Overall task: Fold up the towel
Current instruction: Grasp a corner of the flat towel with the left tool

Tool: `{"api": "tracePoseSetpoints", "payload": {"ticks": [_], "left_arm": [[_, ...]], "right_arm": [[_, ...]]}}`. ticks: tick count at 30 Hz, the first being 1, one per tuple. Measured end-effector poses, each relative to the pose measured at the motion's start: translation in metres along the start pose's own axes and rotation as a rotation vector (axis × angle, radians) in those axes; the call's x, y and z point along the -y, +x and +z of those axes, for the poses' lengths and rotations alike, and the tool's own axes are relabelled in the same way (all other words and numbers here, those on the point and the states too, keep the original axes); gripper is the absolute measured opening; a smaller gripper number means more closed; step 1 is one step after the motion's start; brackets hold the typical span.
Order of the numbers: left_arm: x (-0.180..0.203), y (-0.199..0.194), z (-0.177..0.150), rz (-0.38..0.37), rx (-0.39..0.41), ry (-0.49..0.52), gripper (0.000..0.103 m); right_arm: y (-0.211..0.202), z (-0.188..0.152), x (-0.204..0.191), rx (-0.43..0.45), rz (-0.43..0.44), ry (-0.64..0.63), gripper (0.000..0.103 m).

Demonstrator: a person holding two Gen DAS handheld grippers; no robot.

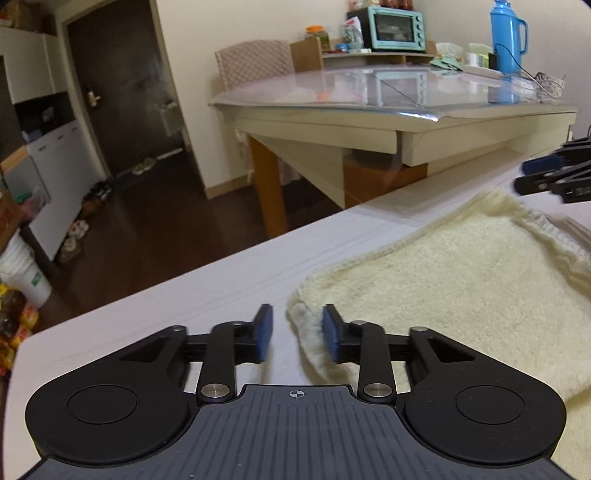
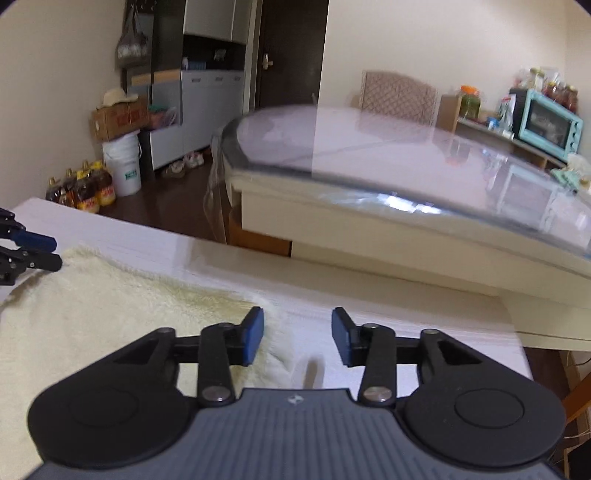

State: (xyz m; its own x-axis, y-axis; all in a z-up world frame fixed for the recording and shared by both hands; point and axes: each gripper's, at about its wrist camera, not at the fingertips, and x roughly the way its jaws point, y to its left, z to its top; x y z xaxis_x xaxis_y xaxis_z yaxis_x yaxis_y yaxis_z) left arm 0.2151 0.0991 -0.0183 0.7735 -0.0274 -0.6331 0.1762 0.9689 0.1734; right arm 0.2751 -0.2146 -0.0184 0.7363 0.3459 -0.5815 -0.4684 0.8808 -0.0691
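Towel lies flat on the desk between my tools: its left corner is inside the left hand-held gripper, its right corner inside the right hand-held gripper; both are half open, gripping nothing.

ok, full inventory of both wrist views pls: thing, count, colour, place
towel: 1, cream, lying on the white surface
white surface: 1, under the towel
table: 1, beige with clear cover, behind
toaster oven: 1, teal, on a shelf by the far wall
thermos: 1, blue, on the table's far right
chair: 1, woven beige, behind the table
bucket: 1, white, on the floor
cardboard box: 1, brown, on the bucket
oil bottles: several, amber, beside the bucket
left gripper: 1, black with blue pads, open at the towel's left corner
right gripper: 1, same, open at the towel's right edge
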Motion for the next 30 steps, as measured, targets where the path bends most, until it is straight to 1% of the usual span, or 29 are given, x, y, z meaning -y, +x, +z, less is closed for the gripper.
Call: {"api": "tracePoseSetpoints", "payload": {"ticks": [1,2,4,5,8,9,11,13,16,19,21,25,27,30], "left_arm": [[-0.001,-0.008,-0.004,0.002,0.008,0.002,0.036],[-0.002,-0.016,-0.007,0.002,0.016,0.005,0.037],[0.002,-0.033,-0.015,-0.017,0.031,0.023,0.040],[0.004,-0.039,-0.017,-0.030,0.037,0.032,0.040],[0.017,-0.072,-0.034,-0.147,0.071,0.091,0.040],[0.022,-0.087,-0.043,-0.214,0.086,0.122,0.040],[0.032,-0.107,-0.056,-0.310,0.112,0.195,0.039],[0.040,-0.120,-0.064,-0.361,0.111,0.261,0.034],[0.055,-0.137,-0.077,-0.435,0.100,0.366,0.030],[0.069,-0.139,-0.084,-0.467,0.081,0.466,0.028],[0.075,-0.137,-0.089,-0.469,0.066,0.511,0.028],[0.081,-0.126,-0.091,-0.467,0.032,0.562,0.028],[0.080,-0.123,-0.091,-0.480,0.024,0.560,0.028],[0.078,-0.121,-0.089,-0.516,-0.022,0.521,0.010]], "right_arm": [[-0.011,-0.003,0.001,0.010,0.003,0.001,0.049],[-0.022,-0.005,0.002,0.018,0.014,0.005,0.050],[-0.047,-0.013,0.002,0.033,0.067,0.016,0.052],[-0.058,-0.018,0.001,0.038,0.094,0.017,0.053],[-0.091,-0.036,-0.009,0.030,0.159,-0.010,0.053],[-0.101,-0.043,-0.014,0.026,0.172,-0.024,0.053],[-0.116,-0.055,-0.022,0.018,0.179,-0.050,0.054],[-0.130,-0.066,-0.026,0.009,0.181,-0.053,0.056],[-0.144,-0.078,-0.026,0.005,0.178,-0.026,0.058],[-0.153,-0.086,-0.025,0.007,0.170,-0.006,0.060],[-0.156,-0.090,-0.024,-0.001,0.173,0.013,0.061],[-0.164,-0.096,-0.022,-0.002,0.177,0.027,0.062],[-0.168,-0.099,-0.020,-0.001,0.189,0.024,0.063],[-0.172,-0.102,-0.019,-0.004,0.217,0.009,0.063]]}}
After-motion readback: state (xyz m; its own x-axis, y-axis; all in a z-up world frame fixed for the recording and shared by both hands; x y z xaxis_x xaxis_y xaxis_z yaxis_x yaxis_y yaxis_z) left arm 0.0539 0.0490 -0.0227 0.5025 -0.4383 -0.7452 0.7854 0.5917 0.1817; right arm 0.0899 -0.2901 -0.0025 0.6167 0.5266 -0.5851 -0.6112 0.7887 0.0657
